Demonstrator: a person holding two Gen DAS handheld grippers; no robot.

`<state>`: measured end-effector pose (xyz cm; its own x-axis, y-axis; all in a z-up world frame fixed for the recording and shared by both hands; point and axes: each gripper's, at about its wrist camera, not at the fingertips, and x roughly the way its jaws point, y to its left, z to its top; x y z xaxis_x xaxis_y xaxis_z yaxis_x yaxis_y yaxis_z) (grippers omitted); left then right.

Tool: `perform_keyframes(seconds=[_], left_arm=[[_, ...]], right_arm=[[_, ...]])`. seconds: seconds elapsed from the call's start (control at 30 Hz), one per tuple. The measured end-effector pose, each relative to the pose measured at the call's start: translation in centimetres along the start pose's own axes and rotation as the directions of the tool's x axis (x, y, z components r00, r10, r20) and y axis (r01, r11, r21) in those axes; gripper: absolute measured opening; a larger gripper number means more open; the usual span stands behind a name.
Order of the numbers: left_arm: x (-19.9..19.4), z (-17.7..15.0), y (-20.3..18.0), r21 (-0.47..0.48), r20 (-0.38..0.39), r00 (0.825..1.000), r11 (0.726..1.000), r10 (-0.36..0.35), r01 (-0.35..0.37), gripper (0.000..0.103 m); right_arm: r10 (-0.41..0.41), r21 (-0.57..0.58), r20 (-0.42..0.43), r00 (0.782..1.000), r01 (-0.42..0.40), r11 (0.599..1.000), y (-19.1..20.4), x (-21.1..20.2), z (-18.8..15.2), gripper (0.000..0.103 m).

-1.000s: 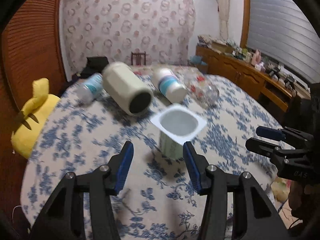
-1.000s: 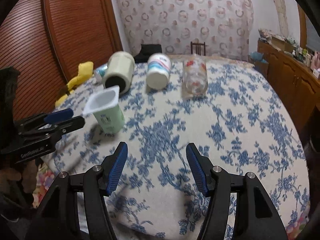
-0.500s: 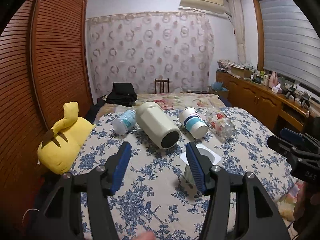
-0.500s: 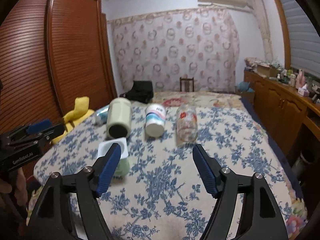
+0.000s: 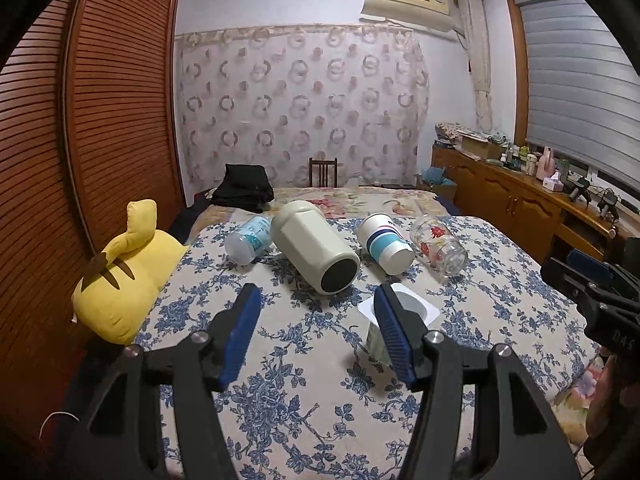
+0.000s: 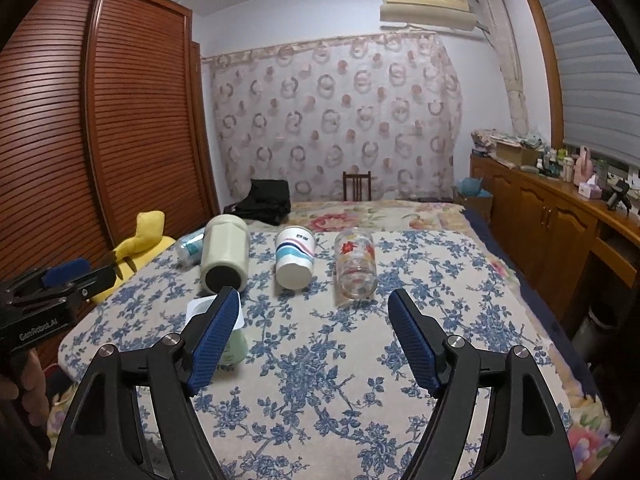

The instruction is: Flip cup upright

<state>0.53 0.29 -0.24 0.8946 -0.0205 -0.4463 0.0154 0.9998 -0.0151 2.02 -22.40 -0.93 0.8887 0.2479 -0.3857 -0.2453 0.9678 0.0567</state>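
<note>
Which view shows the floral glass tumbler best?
The right wrist view: the floral glass tumbler lies on its side between the open fingers, unobstructed, mouth toward the camera. The left wrist view shows it smaller, off to the right, angled.

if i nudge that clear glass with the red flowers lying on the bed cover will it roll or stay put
The flowered glass lies on its side, round-walled, so a sideways nudge would probably roll it. The floral cover looks soft, which may slow it quickly. It appears to be real glass, so likely heavier than the paper cup beside it, smooth for the pads, and fragile if it rolls off the edge.
</note>
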Motion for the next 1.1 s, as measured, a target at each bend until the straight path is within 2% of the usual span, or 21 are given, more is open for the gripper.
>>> perform_keyframes(seconds=[1.1], left_arm=[[-0.47, 0.27, -0.11, -0.009, 0.015, 1.0, 1.0, 0.006, -0.006, 0.06]], right_arm=[[-0.009, -0.003, 0.004, 1.0, 0.01, 1.0, -0.32, -0.26, -0.01, 0.079]])
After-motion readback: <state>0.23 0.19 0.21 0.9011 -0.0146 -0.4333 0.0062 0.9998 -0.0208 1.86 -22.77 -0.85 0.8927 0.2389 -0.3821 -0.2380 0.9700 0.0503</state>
